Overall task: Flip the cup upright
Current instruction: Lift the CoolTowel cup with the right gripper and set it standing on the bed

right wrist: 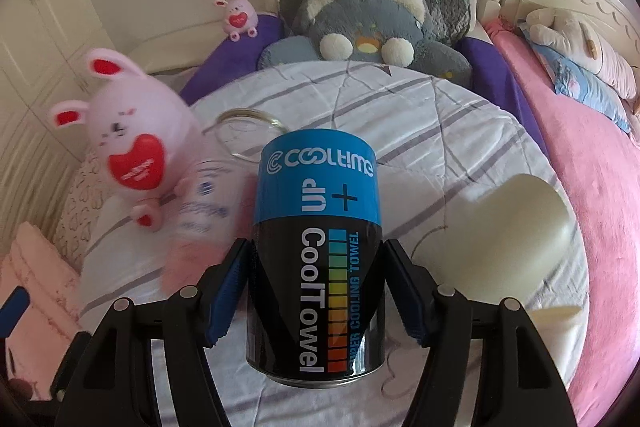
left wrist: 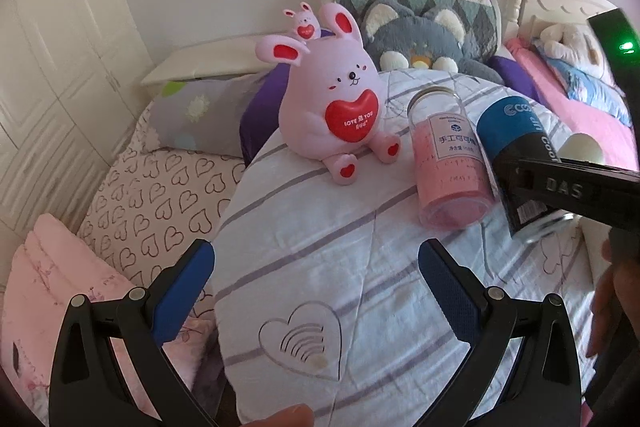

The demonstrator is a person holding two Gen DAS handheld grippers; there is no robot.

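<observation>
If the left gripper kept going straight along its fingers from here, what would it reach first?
The left gripper, jaws open and empty, points over the striped quilt. Straight ahead sits the pink bunny toy, probably first contact, unless the line dips into the quilt sooner. The clear jar lies right of that line. Depth is uncertain.

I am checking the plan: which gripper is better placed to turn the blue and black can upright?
Right. The right gripper already clamps the CoolTowel can, while the left gripper is open and holds nothing.
</observation>
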